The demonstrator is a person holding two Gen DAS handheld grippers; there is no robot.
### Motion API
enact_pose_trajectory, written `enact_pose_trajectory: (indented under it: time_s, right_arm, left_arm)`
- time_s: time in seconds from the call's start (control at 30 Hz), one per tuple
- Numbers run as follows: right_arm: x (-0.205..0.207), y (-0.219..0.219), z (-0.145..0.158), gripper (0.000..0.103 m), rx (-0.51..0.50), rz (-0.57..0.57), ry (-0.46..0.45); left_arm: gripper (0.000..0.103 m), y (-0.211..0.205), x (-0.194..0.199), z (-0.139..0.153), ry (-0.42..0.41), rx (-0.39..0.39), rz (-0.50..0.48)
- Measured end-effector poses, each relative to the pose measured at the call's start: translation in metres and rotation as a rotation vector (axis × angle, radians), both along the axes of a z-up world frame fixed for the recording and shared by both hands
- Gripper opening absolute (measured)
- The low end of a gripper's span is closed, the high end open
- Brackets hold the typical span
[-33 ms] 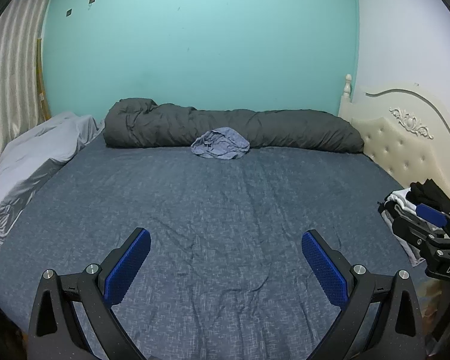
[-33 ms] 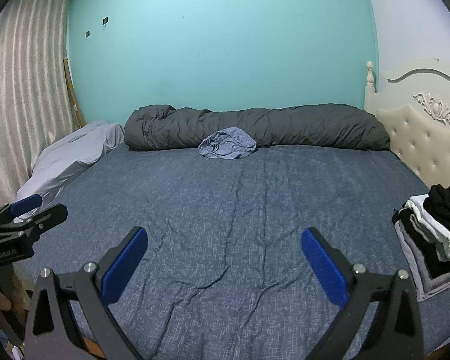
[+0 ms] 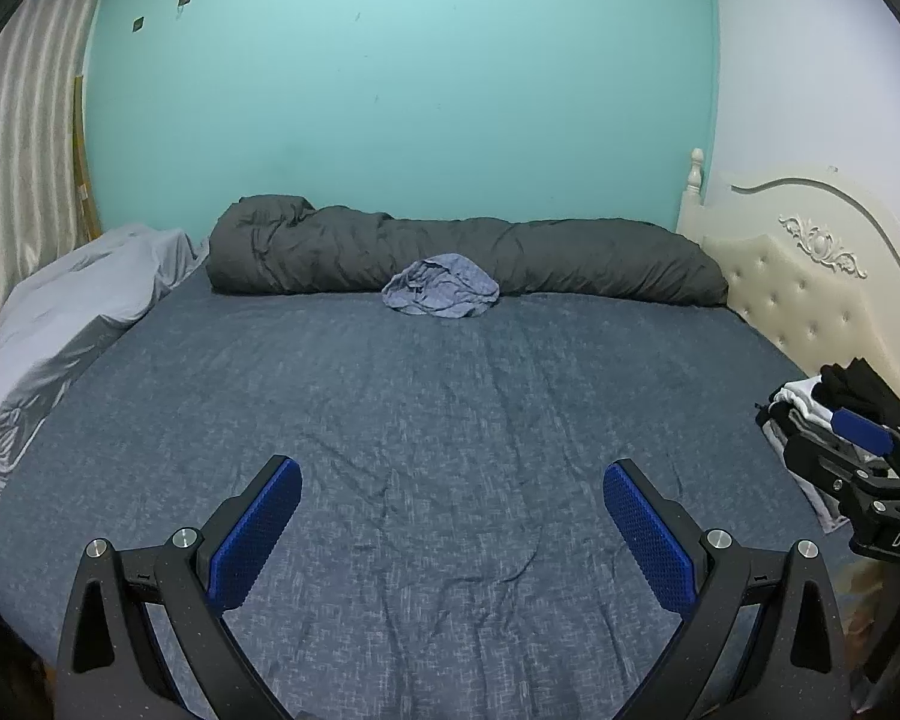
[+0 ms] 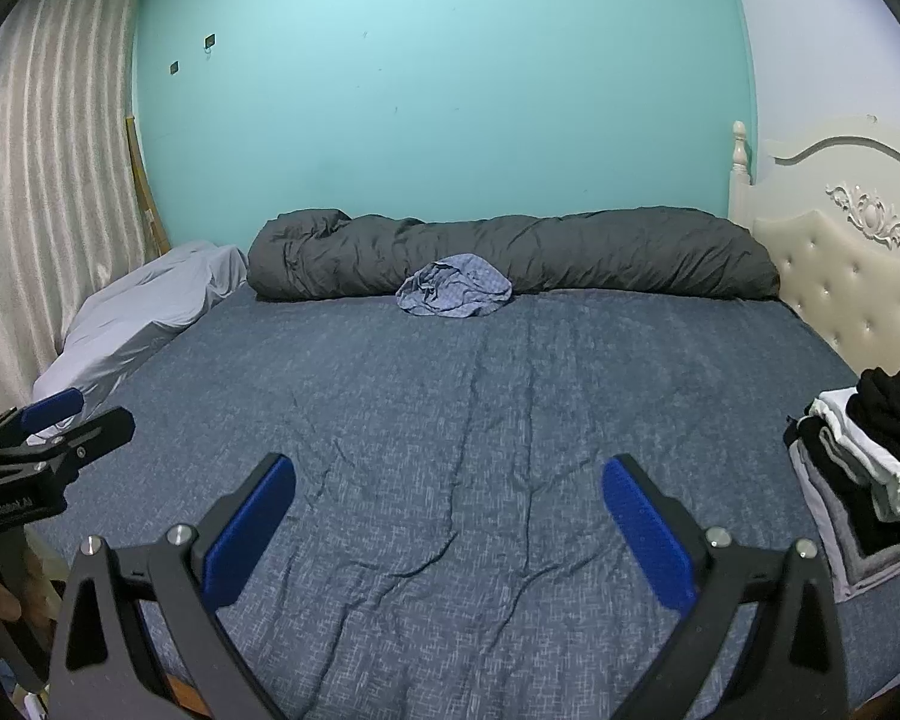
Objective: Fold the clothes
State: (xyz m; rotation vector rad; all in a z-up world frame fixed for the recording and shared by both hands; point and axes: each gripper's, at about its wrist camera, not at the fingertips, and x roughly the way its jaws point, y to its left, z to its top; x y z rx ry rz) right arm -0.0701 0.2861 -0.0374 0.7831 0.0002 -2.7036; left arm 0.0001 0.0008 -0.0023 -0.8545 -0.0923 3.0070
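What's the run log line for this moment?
left gripper: open, empty | right gripper: open, empty | crumpled blue garment: unfolded, far side | folded stack: right edge

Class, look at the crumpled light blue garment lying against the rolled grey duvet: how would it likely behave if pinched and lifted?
The crumpled light blue garment is probably floppy: it lies in soft, irregular folds. It likely weighs little, as the fabric looks thin. Lifted at one point, it would probably hang and unfurl rather than hold its shape.

Crumpled light-blue garment (image 3: 441, 287) bunched at bed's far side, folded clothes stack (image 4: 870, 456) at right edge
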Motion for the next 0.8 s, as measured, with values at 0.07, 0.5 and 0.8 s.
enact_pose_trajectory:
  time_s: [0.07, 0.5, 0.8]
  right_arm:
    - [0.000, 0.001, 0.001, 0.103, -0.004, 0.001, 0.001]
    - [0.001, 0.005, 0.002, 0.103, 0.001, -0.002, -0.012]
    - [0.001, 0.003, -0.001, 0.103, 0.001, -0.001, -0.015]
  left_arm:
    - [0.103, 0.001, 0.000, -0.003, 0.000, 0.000, -0.001]
    - [0.103, 0.006, 0.006, -0.019, 0.009, -0.004, -0.005]
    - [0.103, 0.007, 0.008, -0.017, 0.012, 0.003, -0.006]
